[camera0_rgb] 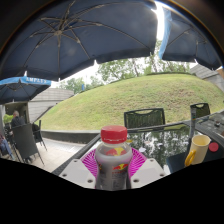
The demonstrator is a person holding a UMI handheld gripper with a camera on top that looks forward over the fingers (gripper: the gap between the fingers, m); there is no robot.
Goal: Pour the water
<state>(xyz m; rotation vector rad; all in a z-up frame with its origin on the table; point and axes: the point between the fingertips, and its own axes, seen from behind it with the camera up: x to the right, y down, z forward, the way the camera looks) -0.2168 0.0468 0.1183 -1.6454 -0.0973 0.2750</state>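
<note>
One bottle (pixel 114 158) fills the lower centre of the frame, standing between the two fingers of the gripper (pixel 114 163). It has a red screw cap, a clear plastic body and a label in red and yellow. The magenta pads (pixel 90 163) sit tight against its sides at left and right, so we judge the gripper clenched on the bottle at mid-body, just under the shoulder.

We expect thin plastic like this to be light and a little springy, so it may dent under a hard squeeze, and smooth enough to slip if tilted fast. The labelled middle looks like the best place to hold. We cannot tell how full it is.

The cap looks to be on, so pouring has not begun. At lower right a yellow cup (pixel 199 149) stands on a glass-topped table (pixel 172 137), probably the target. Dark metal chairs (pixel 145 117) stand beyond, a navy patio umbrella (pixel 90 35) spreads across the top, and a grassy slope (pixel 135 95) rises mid-frame.
</note>
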